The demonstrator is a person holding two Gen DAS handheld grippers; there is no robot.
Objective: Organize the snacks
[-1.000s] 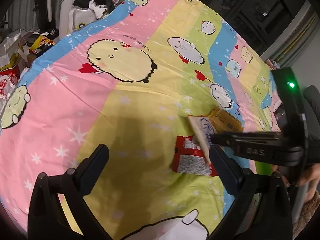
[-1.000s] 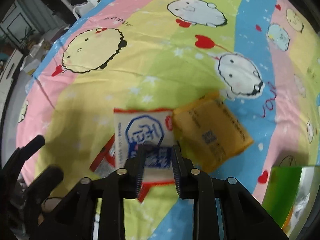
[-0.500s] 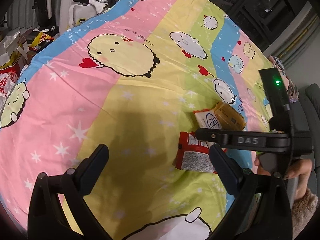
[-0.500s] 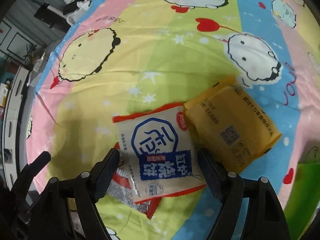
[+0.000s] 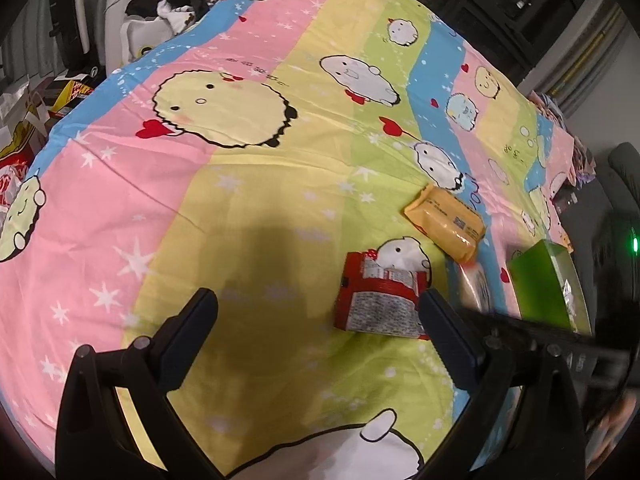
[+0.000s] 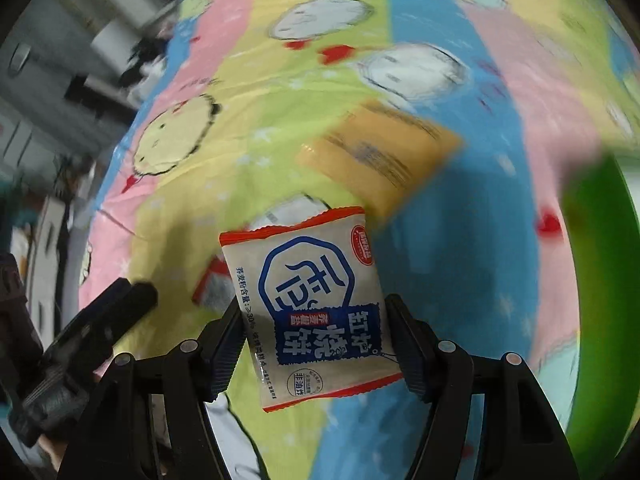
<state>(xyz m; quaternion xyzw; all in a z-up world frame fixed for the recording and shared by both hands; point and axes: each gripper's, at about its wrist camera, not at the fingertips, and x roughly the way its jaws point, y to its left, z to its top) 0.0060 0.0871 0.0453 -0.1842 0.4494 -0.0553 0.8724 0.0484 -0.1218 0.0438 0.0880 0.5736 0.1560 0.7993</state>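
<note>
A white snack packet point(image 6: 312, 304) with blue print and red edges sits between my right gripper's point(image 6: 316, 340) two pads, which press on its sides; it is lifted off the bed. It shows blurred in the left wrist view point(image 5: 474, 284). A red packet point(image 5: 378, 300) and a yellow packet point(image 5: 446, 226) lie on the cartoon bedsheet point(image 5: 240, 200). The yellow packet point(image 6: 380, 156) also shows in the right wrist view. My left gripper point(image 5: 316, 332) is open and empty, just left of the red packet.
A green box point(image 5: 544, 284) stands at the right edge of the bed; it also shows in the right wrist view point(image 6: 600, 280). Clothes and bags point(image 5: 168, 8) lie beyond the bed's far left side. Boxes point(image 5: 24, 136) sit on the floor at left.
My right gripper closed on the white packet and lifted it toward the right, off the red packet. The red packet now lies uncovered. My left gripper barely moved.
</note>
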